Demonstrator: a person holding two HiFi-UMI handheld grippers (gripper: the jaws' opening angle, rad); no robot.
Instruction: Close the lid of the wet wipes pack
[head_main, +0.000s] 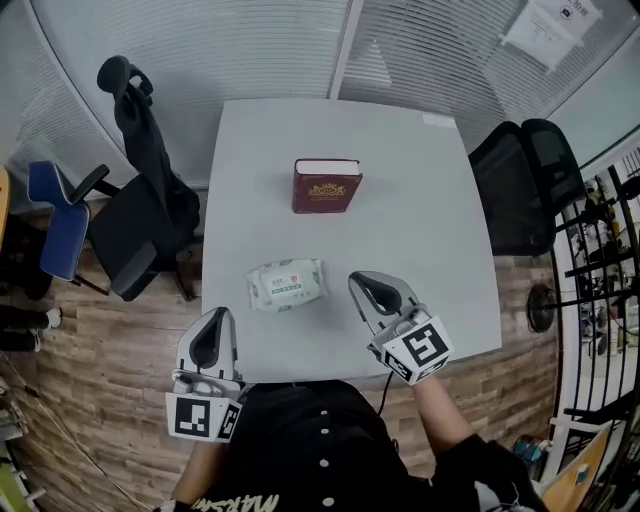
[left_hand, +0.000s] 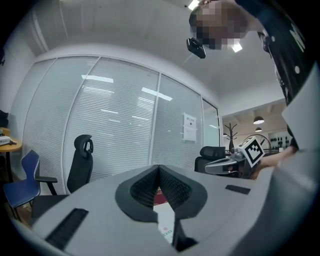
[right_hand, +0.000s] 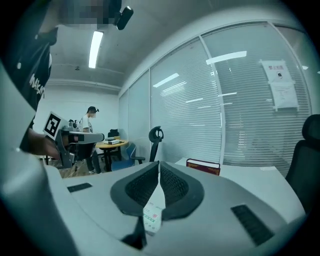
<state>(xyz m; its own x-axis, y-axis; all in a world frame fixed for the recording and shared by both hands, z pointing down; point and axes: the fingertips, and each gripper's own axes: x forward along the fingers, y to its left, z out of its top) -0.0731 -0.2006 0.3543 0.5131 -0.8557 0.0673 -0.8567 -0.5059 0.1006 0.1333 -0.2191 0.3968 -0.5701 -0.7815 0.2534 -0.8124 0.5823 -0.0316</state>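
Head view: the wet wipes pack lies flat on the white table, near its front edge, between the two grippers; the left gripper and the right gripper each have their jaws pressed together, holding nothing; neither touches the pack.

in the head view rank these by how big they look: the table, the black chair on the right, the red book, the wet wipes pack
1. table
2. black chair on the right
3. red book and wet wipes pack: these two look about alike in size, so I would not rank one above the other.
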